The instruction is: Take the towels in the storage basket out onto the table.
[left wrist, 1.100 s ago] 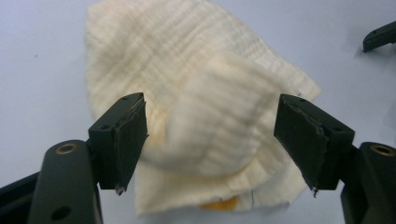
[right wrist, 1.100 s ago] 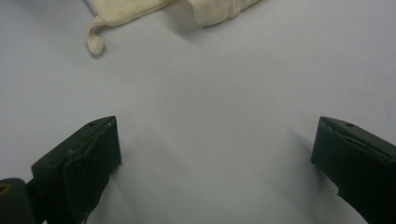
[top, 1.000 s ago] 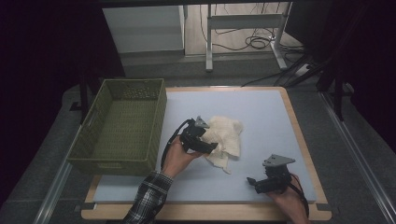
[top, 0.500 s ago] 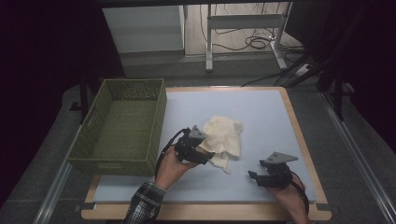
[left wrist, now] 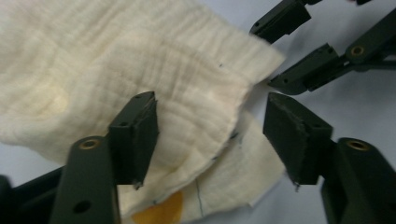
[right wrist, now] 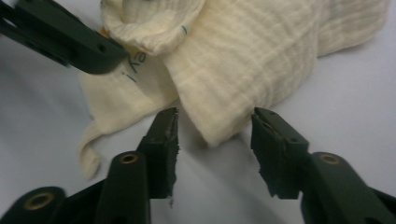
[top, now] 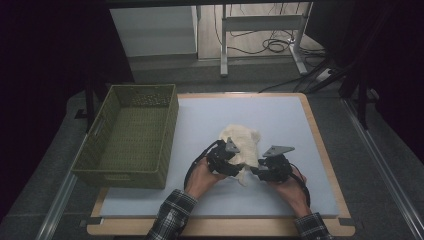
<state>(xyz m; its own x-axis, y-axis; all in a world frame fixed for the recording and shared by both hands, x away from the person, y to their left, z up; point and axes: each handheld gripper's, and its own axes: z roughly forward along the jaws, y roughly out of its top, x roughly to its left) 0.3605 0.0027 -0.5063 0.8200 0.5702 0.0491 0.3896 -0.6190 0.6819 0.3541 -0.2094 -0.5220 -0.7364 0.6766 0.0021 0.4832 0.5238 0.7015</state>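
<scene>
**Both hand-held grippers at the cloth's near edge**

Cream cloth [top: 242, 145] lies crumpled on the table [top: 280, 120], right of the green basket [top: 131, 137]. Left hand-held gripper [left wrist: 212, 126] has its jaws spread over a folded corner; they have just been closing, cloth between them, pads not pressing yet. Right hand-held gripper [right wrist: 215, 128] straddles a rolled fold, jaws also just closing, still apart, fold between them but not pinched. The two grippers sit near each other, tips facing, at the cloth's near side.
</scene>
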